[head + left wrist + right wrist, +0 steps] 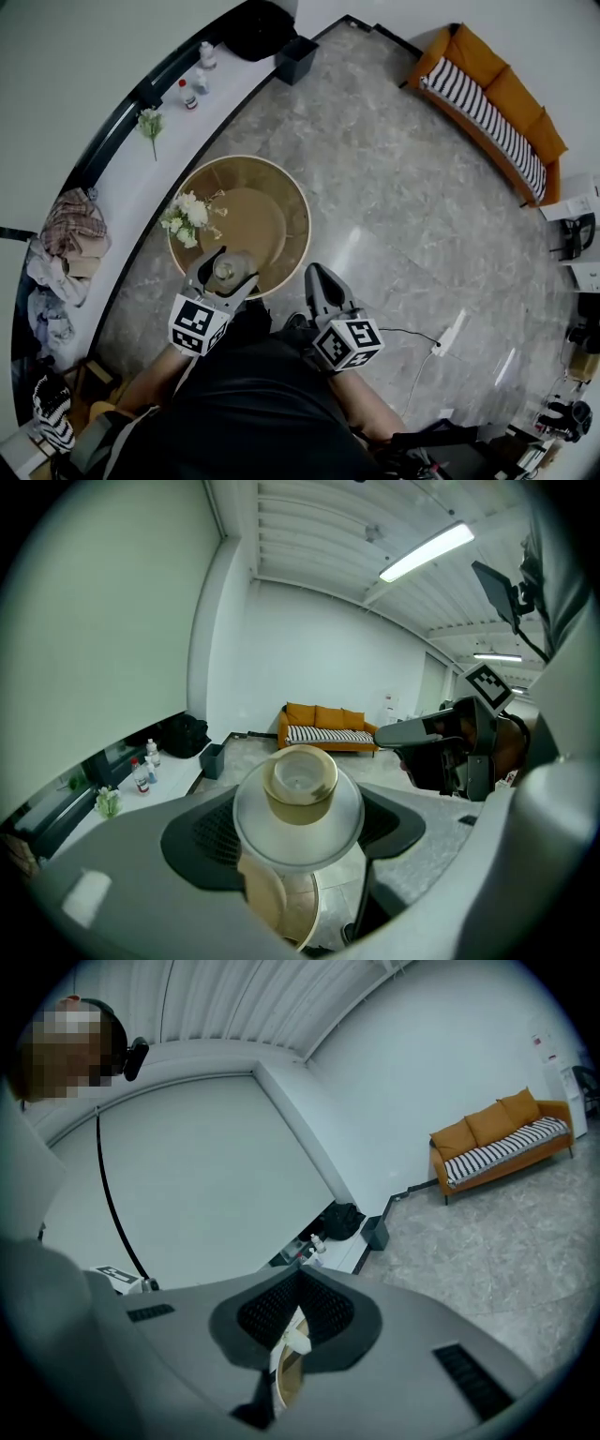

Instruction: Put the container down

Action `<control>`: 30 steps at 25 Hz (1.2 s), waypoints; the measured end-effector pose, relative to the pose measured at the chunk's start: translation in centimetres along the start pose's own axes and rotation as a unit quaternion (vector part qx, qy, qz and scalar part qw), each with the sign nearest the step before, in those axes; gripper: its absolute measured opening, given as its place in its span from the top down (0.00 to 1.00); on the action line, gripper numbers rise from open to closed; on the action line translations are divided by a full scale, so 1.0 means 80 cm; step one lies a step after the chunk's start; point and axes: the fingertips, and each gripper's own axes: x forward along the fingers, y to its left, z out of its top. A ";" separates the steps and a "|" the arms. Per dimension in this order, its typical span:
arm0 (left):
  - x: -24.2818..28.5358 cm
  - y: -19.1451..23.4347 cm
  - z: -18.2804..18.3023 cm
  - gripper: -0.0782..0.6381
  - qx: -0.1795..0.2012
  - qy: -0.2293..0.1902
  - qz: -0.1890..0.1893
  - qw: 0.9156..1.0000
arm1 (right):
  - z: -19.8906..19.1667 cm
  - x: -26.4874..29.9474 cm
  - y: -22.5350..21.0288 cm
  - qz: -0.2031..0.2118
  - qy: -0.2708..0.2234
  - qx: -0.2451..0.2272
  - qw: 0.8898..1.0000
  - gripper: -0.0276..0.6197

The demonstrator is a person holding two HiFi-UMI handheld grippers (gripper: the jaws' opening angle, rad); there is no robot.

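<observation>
In the left gripper view a small round container, with a pale translucent body and a tan cap, sits between the dark pads. My left gripper is shut on it and holds it over the near edge of a round wooden table. A bunch of white flowers lies on the table's left side. My right gripper hangs just right of the table's near rim. Its jaws are shut with nothing between them, as the right gripper view also shows.
A white ledge runs along the wall with bottles, a flower sprig and piled clothes. A black bin stands at its far end. An orange sofa is far right. A power strip lies on the floor.
</observation>
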 end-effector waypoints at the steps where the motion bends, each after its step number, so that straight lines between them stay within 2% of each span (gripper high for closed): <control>1: 0.002 0.002 0.001 0.42 0.002 0.000 -0.005 1.000 | 0.002 0.003 0.000 -0.004 -0.003 0.000 1.000 0.95; 9: 0.030 0.009 0.011 0.42 0.002 0.006 -0.035 0.999 | 0.012 0.011 -0.023 -0.041 -0.003 -0.004 0.999 0.95; 20: 0.074 0.022 -0.003 0.42 -0.015 0.029 -0.010 0.999 | -0.006 0.068 -0.081 -0.045 0.033 -0.058 0.997 0.95; 22: 0.090 0.030 -0.007 0.42 -0.003 0.023 0.000 1.000 | -0.007 0.083 -0.097 -0.049 0.035 -0.055 0.997 0.95; 25: 0.119 0.044 -0.015 0.42 0.039 0.011 0.019 0.999 | -0.009 0.106 -0.122 -0.053 0.040 -0.050 0.997 0.95; 30: 0.169 0.070 -0.045 0.42 0.075 0.030 0.032 0.996 | -0.021 0.139 -0.152 -0.056 0.052 -0.043 0.996 0.95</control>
